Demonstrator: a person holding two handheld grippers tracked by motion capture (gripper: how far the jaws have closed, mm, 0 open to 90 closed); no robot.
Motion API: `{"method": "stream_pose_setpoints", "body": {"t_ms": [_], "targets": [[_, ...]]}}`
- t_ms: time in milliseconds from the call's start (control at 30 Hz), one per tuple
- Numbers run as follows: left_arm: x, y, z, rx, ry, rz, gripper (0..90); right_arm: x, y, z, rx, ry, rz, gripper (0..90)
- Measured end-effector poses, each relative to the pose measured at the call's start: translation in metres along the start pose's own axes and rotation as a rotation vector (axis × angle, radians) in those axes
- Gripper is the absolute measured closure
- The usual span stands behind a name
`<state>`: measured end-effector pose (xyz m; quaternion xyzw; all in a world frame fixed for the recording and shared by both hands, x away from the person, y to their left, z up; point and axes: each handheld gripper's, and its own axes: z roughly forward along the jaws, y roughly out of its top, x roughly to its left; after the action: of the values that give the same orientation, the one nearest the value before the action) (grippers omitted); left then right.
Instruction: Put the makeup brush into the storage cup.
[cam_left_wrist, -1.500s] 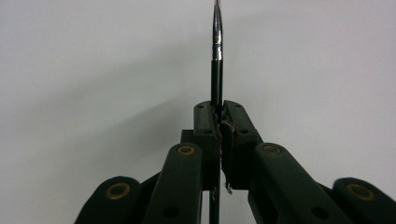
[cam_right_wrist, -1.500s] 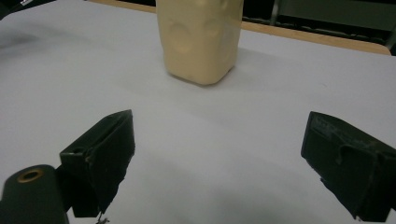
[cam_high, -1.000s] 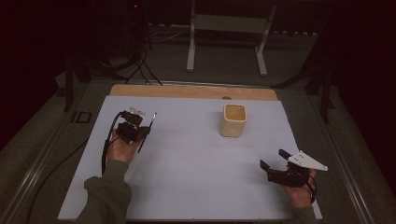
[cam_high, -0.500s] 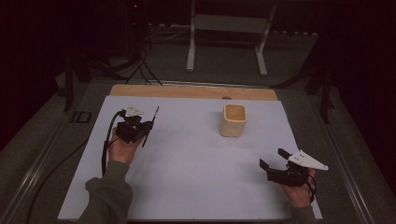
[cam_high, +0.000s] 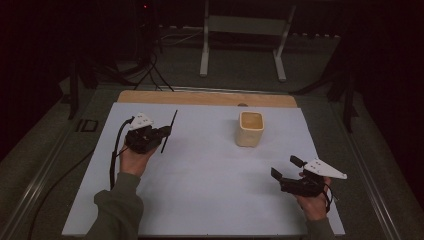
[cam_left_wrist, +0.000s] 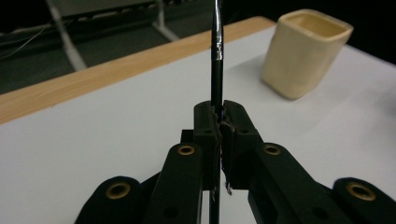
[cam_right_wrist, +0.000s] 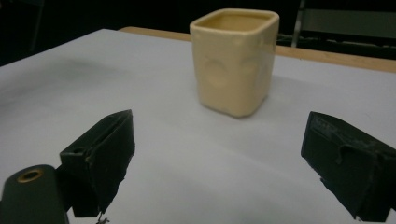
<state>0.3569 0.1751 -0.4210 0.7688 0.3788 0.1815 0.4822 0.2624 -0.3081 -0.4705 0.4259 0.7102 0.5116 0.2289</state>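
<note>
- Your left tongs (cam_high: 159, 134) are clamped tight on a thin black stick, likely a pen or fine brush (cam_left_wrist: 217, 56); the left gripper view shows both jaws pressed flat against its shaft.
- Over the last second that stick has tipped: it lay more across your hand, and it now points away from you, toward the far edge of the surface (cam_high: 210, 200), with its tip well above your knuckles in the high view.
- Your left hand itself has hardly shifted; it sits at the left of the surface, about midway between near and far edge. The change reads as a turn of the wrist, not a carry.
- The cream cup (cam_high: 250, 128) has stayed put, upright, right of centre and toward the far side, well apart from the stick. Its mouth is open and looks empty from above.
- Your right tongs (cam_high: 289, 168) have kept their place at the near right, jaws spread wide with nothing between them; the right gripper view looks straight at the cup.
- My reading: the stick is secured and being stood up for dropping into the cup, but the carry to the right has not begun.
- The grip is near the lower end, so the long free length may swing; move steadily.
</note>
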Motion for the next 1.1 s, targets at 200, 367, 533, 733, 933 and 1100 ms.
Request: {"method": "stream_pose_setpoints", "body": {"t_ms": [200, 367, 533, 733, 933, 1100], "targets": [[-0.005, 0.000, 0.003, -0.057, -0.052, 0.010, 86.3, 0.004, 0.011, 0.002, -0.031, 0.031, 0.005, 9.8], [-0.010, 0.001, 0.003, -0.090, -0.071, 0.023, 86.3, 0.005, 0.022, 0.006, -0.058, 0.059, 0.013, 9.9], [-0.014, 0.001, 0.004, -0.106, -0.092, 0.033, 86.3, 0.012, 0.033, 0.016, -0.074, 0.102, 0.000, 11.5], [-0.018, 0.001, 0.005, -0.113, -0.114, 0.048, 86.3, 0.021, 0.042, 0.029, -0.077, 0.139, -0.008, 11.5], [-0.025, 0.001, 0.008, -0.124, -0.135, 0.066, 86.3, 0.025, 0.047, 0.036, -0.072, 0.165, -0.014, 11.5], [-0.030, 0.001, 0.012, -0.131, -0.149, 0.071, 86.3, 0.027, 0.050, 0.038, -0.075, 0.180, -0.014, 11.6]]}}
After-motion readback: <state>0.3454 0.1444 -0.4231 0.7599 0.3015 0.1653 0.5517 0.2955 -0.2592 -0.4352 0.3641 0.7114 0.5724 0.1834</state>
